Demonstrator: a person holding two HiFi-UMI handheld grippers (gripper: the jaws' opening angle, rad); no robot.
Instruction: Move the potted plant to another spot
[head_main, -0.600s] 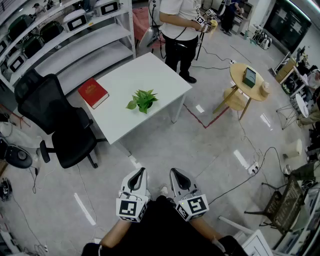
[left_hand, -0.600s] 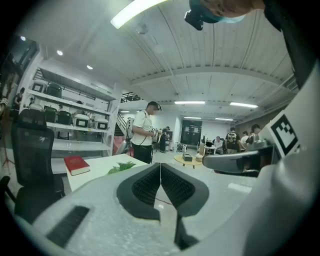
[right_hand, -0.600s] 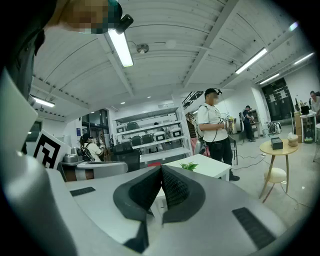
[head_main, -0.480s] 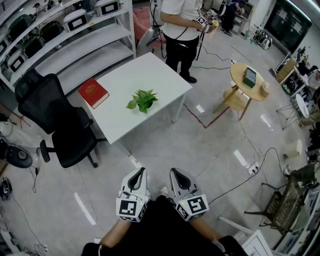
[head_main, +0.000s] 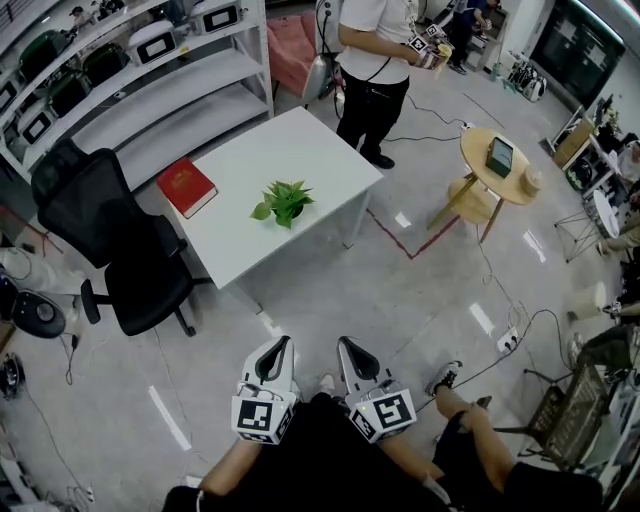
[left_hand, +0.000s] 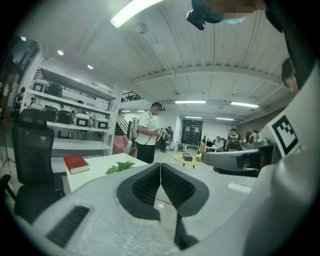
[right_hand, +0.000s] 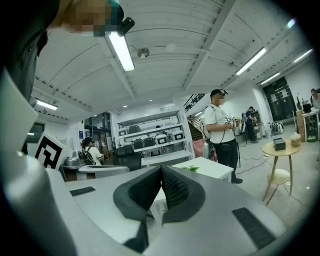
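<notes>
Head view: plant (head_main: 284, 200) stands near the middle of the white table (head_main: 310, 145). A red book (head_main: 186, 186) lies at the table's left end, and a black chair (head_main: 110, 235) sits just beside that end. A person (head_main: 372, 60) stands at the far corner. The left gripper (head_main: 278, 348) and right gripper (head_main: 350, 348) hang low by the wearer's body, well apart from the table.

Left gripper view: jaws pressed together, pads touching, nothing between them. Plant and book show beyond on the table.

Right gripper view: jaws likewise closed and empty. A small green patch on the distant table is probably the plant.
</notes>
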